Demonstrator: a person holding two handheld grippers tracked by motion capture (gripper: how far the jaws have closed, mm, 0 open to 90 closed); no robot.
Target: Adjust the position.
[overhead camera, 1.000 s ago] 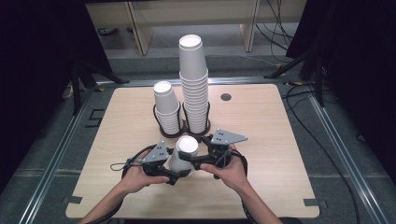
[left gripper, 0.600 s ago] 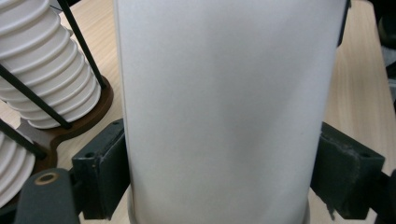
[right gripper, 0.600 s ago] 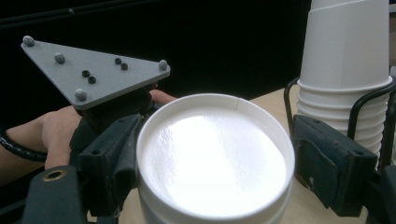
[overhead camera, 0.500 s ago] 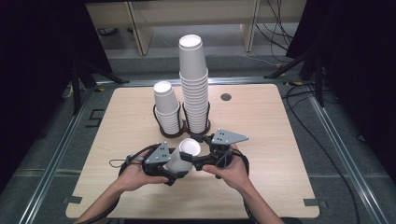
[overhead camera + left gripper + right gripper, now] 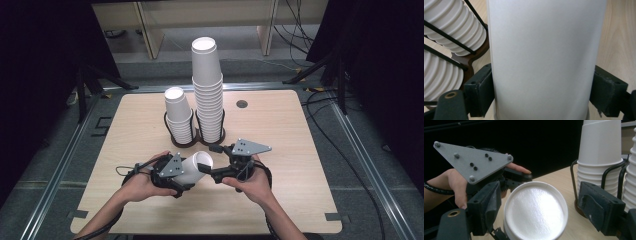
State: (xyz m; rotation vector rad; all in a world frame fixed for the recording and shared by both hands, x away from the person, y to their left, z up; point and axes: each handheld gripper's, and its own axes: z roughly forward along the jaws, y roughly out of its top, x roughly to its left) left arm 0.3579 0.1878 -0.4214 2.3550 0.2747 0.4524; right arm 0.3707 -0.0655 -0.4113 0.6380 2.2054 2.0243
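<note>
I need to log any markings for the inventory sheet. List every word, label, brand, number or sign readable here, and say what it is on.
None: no readable text anywhere.
The held cup, both cup stacks, the grey plates and the table are all unmarked.

Overhead forward-down view; two close gripper views sharing cup.
</note>
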